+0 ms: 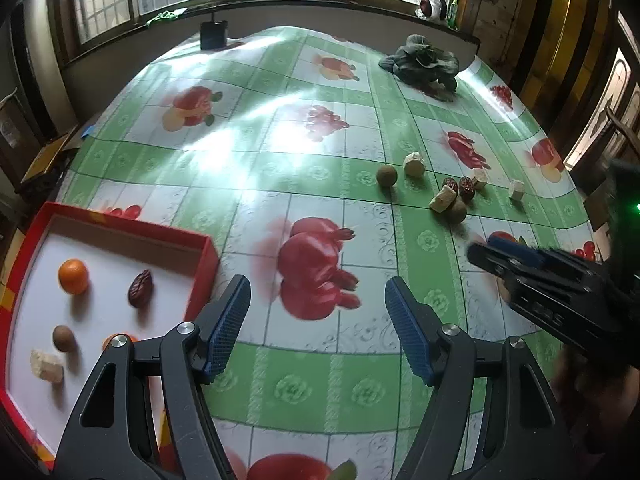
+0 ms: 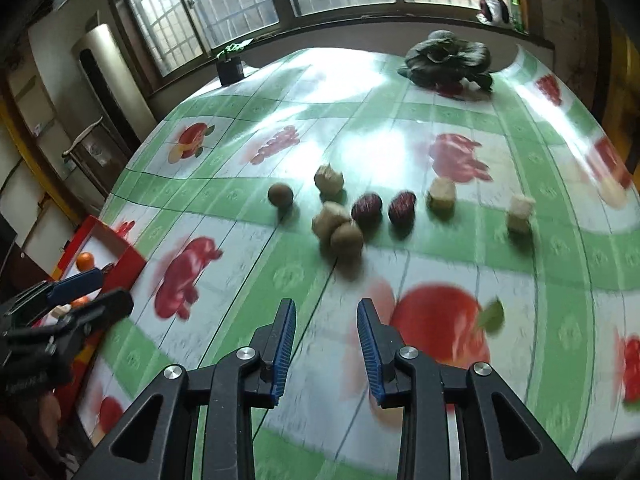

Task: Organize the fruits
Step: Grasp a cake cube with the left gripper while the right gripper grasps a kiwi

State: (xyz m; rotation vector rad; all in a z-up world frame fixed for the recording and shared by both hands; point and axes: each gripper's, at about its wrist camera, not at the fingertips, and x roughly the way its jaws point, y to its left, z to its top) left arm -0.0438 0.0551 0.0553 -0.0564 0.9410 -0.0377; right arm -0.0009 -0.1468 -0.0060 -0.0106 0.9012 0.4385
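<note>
Glossy oilcloth, green-checked and printed with fruit, is covering the table (image 2: 400,152), and that slick surface is the first risk: the loose fruits are lying well ahead of the right tool (image 2: 326,346), whose fingers are standing moderately apart with nothing between them. Nearest to it, a brown round fruit (image 2: 346,239) is touching a pale chunk (image 2: 328,218), with a red date (image 2: 366,208) just beside them. Closing on any one of these is likely to nudge its neighbours, and the round ones are apt to roll away across the cloth. Motion blur in the right wrist view is suggesting a quick approach, which would make a misjudged grip more likely.

Over by the red tray (image 1: 208,258), the left tool (image 1: 318,324) is gaping wide and empty above the table. Its view alone is showing what the tray is already holding: an orange (image 1: 73,276), a date (image 1: 141,289), a brown fruit (image 1: 63,338) and a pale chunk (image 1: 47,366), all well apart. From the right wrist, only a tray corner and an orange are peeking out behind the other tool, but the cluster is reading far more clearly there, including a lone brown fruit (image 2: 281,195) and a pale chunk (image 2: 520,213) off to the right.
</note>
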